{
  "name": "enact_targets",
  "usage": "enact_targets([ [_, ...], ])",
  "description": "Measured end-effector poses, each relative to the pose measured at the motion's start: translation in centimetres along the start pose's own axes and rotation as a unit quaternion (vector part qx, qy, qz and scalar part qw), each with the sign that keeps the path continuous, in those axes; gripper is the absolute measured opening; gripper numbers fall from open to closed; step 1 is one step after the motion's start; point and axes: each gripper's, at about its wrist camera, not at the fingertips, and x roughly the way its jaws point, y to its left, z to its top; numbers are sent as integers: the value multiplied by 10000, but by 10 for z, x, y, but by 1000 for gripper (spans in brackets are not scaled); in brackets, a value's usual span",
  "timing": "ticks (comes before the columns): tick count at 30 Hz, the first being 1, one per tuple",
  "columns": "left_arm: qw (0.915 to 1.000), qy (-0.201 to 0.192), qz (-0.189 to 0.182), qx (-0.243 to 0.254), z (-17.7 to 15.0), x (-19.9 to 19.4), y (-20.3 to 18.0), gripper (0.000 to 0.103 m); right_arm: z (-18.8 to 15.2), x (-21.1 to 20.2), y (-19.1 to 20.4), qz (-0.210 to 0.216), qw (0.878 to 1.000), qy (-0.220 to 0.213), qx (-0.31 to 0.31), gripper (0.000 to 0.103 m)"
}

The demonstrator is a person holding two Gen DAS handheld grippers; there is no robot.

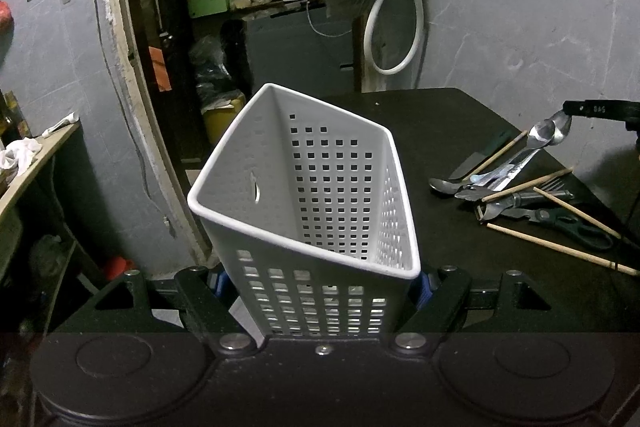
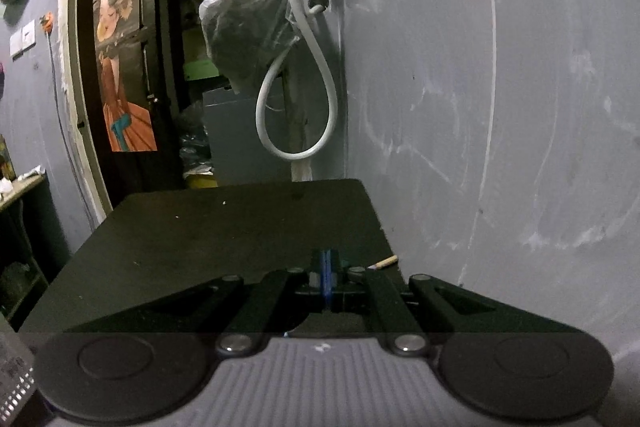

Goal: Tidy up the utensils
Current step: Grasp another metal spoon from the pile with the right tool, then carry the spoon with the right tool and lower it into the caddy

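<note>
- White utensil basket (image 1: 320, 183): smooth, matt perforated plastic.
- Spoons (image 1: 548, 135): glossy metal.
- Chopsticks (image 1: 560, 247): pale bare wood.
- Desk (image 1: 440, 123): black, matt.
- Hose (image 2: 296, 87): smooth white plastic.

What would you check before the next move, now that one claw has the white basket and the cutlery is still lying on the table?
1. Left gripper clamped on the white basket: ok, a finger presses each side.
2. Basket upright: not ok, it is tilted.
3. Basket ready to receive: ok, nothing visible inside.
4. Utensil pile within sight: ok, spoons, chopsticks and scissors lie on the black table, to the basket's right.
5. Right gripper free to pick: cannot tell; its fingers are closed together, and the left camera shows a spoon at its tip.
6. Stray chopstick beside the right gripper: ok, apart from the fingers.
</note>
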Motion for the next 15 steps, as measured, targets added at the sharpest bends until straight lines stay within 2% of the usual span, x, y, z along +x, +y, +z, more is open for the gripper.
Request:
enact_targets([
  [10,9997,-141,-196,81,2,8,0,79,14,-29,12,-292,9961,-293,-785,0],
  [15,9993,-195,-313,70,4,11,2,78,22,-36,22,-308,9936,-352,-1032,0],
])
